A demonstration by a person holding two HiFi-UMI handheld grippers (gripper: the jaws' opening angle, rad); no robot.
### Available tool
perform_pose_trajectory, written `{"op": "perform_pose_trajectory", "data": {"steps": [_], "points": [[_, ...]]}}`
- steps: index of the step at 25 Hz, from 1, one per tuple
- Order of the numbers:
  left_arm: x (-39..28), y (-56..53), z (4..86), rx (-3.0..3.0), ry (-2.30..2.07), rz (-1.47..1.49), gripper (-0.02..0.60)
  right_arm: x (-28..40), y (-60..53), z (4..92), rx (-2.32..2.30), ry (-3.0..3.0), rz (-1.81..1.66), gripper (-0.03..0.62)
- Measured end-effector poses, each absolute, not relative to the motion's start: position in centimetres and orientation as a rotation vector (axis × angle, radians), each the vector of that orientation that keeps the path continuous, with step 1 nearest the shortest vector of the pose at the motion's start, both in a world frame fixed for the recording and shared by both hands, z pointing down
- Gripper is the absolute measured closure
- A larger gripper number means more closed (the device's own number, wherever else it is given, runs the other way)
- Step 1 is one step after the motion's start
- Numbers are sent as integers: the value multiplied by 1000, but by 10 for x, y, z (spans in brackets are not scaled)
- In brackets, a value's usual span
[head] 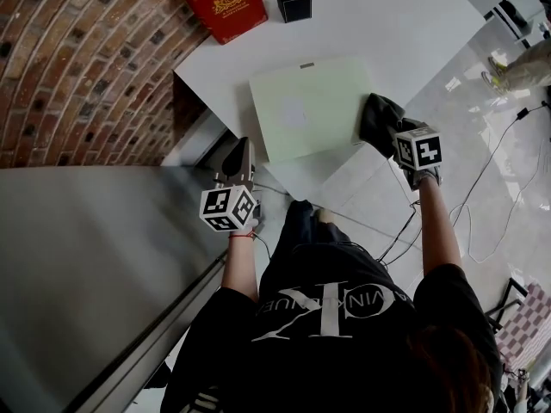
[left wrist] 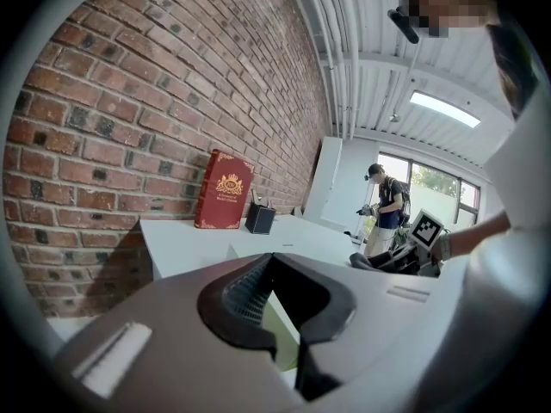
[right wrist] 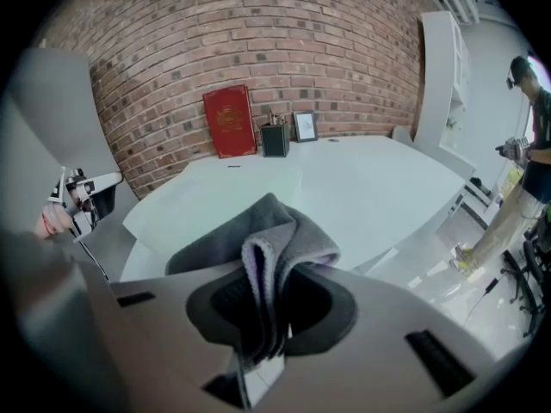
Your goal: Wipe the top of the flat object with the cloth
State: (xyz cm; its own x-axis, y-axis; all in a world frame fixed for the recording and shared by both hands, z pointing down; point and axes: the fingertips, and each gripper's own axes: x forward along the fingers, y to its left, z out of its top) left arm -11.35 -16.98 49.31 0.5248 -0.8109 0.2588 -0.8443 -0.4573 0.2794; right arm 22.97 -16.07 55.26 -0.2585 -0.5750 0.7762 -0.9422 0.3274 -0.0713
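Looking down in the head view, we see the pale green flat rectangular panel (head: 310,106) lying on the white table (head: 387,24), near its front edge. The right gripper (head: 389,136) holds a dark grey folded cloth (head: 376,117) over the panel's right edge. This view hides the grip itself; the right gripper view shows the jaws clamped on the cloth's folds. The left gripper (head: 244,149) is off the table, near its front left corner. Only the left gripper view shows its jaws pressed together with nothing between them. The right gripper view alone shows a small framed picture (right wrist: 304,126) beside the black pen holder (right wrist: 275,138) and the red hardcover book (right wrist: 229,120) at the brick wall (right wrist: 172,41).
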Motion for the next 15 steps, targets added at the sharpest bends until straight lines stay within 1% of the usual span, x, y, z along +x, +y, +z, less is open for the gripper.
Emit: {"op": "perform_pose_trajectory", "data": {"steps": [7,15], "points": [[-120,-161,489,2387,-1402,118,570,245,-158,554,1403,-1881,696,537],[-130,-147,491,2368,-1472,180,570,266,-160,522,1523,-1722,377,537]]}}
